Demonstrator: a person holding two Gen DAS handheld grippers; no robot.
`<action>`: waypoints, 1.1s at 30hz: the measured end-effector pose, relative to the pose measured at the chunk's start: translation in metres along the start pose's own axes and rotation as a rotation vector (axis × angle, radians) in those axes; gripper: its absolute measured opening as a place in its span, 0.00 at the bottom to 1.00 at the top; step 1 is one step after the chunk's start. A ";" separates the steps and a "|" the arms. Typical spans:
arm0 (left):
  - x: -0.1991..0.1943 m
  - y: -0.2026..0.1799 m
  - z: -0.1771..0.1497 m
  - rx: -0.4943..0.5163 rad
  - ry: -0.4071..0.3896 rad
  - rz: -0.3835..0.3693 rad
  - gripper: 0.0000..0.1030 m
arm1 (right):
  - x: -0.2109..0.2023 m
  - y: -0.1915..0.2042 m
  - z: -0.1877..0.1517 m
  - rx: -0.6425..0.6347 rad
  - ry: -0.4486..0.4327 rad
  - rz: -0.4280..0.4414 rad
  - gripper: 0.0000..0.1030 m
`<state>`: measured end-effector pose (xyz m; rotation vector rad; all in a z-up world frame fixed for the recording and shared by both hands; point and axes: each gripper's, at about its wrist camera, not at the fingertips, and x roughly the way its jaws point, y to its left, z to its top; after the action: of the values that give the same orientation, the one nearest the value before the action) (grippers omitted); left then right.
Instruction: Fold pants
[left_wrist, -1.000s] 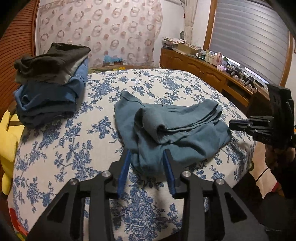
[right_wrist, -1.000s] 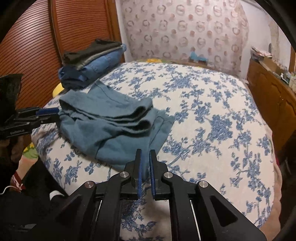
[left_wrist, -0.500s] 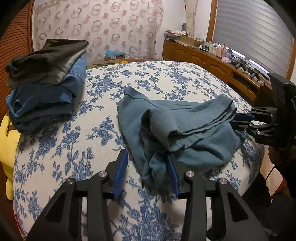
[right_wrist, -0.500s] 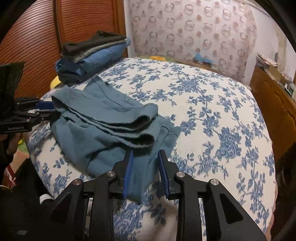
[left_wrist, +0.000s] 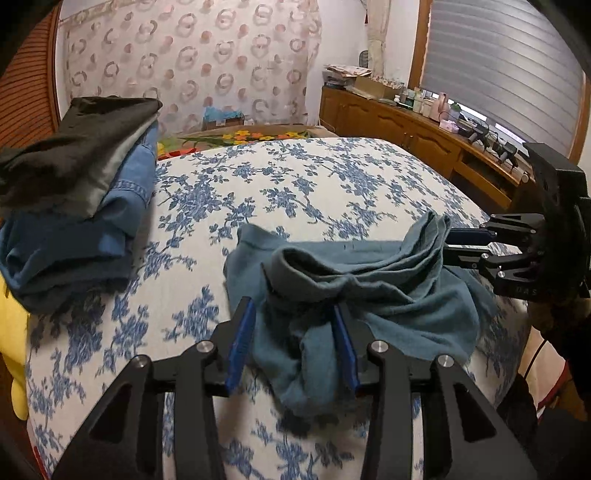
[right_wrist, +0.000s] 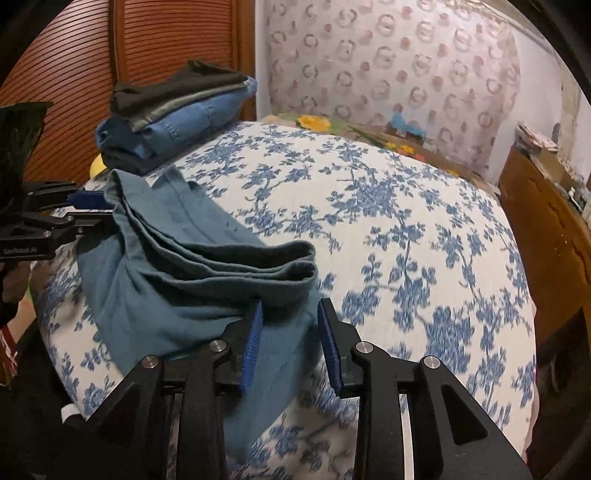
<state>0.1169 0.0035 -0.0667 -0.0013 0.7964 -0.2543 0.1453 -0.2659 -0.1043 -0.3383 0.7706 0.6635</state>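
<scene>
The teal pants (left_wrist: 369, 288) lie bunched in loose folds on the floral bedspread (left_wrist: 295, 184), near its front edge. My left gripper (left_wrist: 291, 332) is open, its blue pads either side of one crumpled end of the pants. My right gripper (right_wrist: 290, 328) is open around the other end of the pants (right_wrist: 192, 273). Each gripper shows in the other's view: the right one (left_wrist: 465, 243) at the cloth's right end, the left one (right_wrist: 85, 210) at its left end.
A stack of folded clothes (left_wrist: 74, 199), dark on top of blue denim, sits on the bed's far left corner, also in the right wrist view (right_wrist: 173, 114). A yellow object (left_wrist: 11, 332) lies beside it. A wooden dresser (left_wrist: 424, 136) runs along the right wall.
Both grippers have moved in onto the ends of the pants. The right gripper went from shut to open. The cloth has bunched up between them.
</scene>
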 end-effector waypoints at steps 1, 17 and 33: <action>0.003 0.001 0.002 -0.006 -0.002 -0.003 0.39 | 0.003 -0.002 0.003 0.000 0.002 0.003 0.29; -0.023 0.012 -0.002 -0.065 -0.078 0.001 0.39 | 0.028 -0.026 0.025 0.138 0.021 0.114 0.31; -0.017 0.009 -0.005 -0.072 -0.070 0.004 0.39 | 0.027 -0.044 0.027 0.220 -0.037 0.140 0.06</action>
<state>0.1045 0.0167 -0.0592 -0.0755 0.7358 -0.2203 0.2030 -0.2733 -0.1034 -0.0714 0.8286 0.7064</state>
